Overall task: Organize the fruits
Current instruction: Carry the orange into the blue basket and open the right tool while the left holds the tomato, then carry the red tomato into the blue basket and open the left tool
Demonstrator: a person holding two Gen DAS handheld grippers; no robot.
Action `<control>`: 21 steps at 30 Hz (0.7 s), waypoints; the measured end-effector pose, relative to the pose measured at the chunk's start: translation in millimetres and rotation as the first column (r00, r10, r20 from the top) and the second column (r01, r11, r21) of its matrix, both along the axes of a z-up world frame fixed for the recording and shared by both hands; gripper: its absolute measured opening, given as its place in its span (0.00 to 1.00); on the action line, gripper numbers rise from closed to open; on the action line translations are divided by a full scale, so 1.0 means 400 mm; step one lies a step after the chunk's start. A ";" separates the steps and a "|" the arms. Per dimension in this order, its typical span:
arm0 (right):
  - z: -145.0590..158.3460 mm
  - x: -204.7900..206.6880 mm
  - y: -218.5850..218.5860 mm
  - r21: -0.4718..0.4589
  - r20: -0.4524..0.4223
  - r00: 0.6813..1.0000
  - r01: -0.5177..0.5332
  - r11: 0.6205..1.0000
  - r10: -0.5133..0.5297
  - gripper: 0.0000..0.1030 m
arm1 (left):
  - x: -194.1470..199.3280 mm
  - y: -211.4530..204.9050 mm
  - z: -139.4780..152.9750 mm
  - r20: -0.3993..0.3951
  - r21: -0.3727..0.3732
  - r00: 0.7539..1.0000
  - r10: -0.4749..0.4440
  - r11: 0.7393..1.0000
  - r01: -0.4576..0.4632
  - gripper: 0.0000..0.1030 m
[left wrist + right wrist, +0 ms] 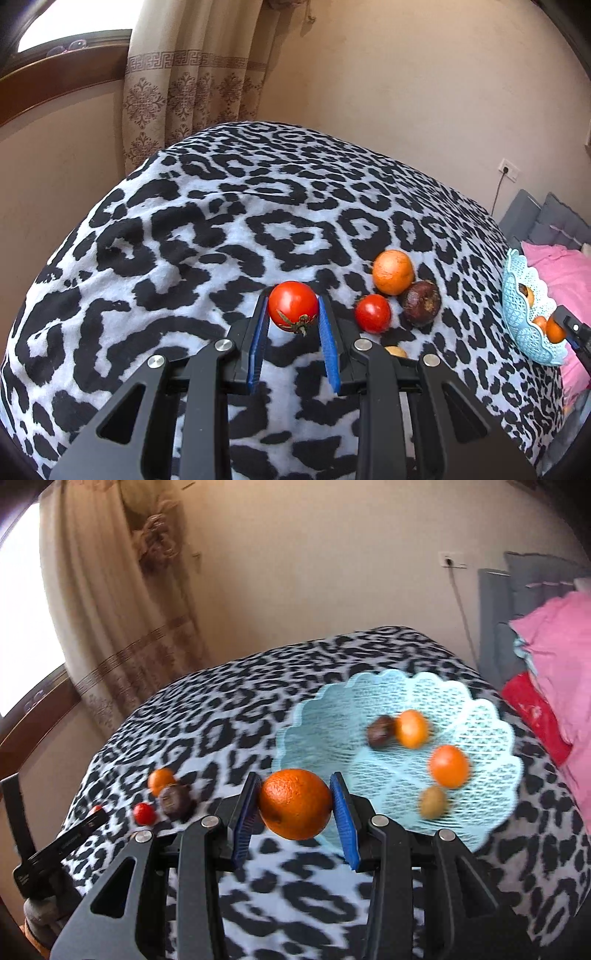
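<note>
My left gripper (292,314) is shut on a red tomato (292,305), held just above the leopard-print cloth (221,221). To its right on the cloth lie a smaller tomato (373,313), an orange (393,271) and a dark brown fruit (421,302); a small yellowish fruit (396,351) peeks out behind a finger. My right gripper (295,805) is shut on a large orange (294,804), at the near left rim of the light blue lattice basket (491,812). The basket holds two oranges (448,766), a dark fruit (380,731) and a greenish fruit (433,802).
The cloth covers a table against a beige wall, with a curtain (184,81) and a window at the left. A pink pillow (554,657), a red item (532,709) and a grey headboard lie beyond the table's right edge. The left gripper's body (59,845) shows at the right wrist view's lower left.
</note>
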State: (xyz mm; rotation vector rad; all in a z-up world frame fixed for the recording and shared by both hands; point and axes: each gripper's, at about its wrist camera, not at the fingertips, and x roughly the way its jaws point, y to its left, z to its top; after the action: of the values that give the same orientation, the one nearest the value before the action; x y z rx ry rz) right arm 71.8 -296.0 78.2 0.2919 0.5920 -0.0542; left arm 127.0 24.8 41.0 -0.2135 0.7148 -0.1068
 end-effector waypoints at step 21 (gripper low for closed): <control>-0.030 -0.076 -0.153 0.033 0.020 0.990 0.141 0.989 -0.142 0.56 | -0.049 -0.108 0.042 0.044 0.026 0.994 -0.104 0.994 0.103 0.26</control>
State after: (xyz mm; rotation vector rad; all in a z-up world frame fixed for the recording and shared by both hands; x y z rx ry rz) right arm 41.3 -357.4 66.3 0.3645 0.5492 -0.1781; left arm 107.6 -18.4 57.6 -0.1513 0.6818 -0.2013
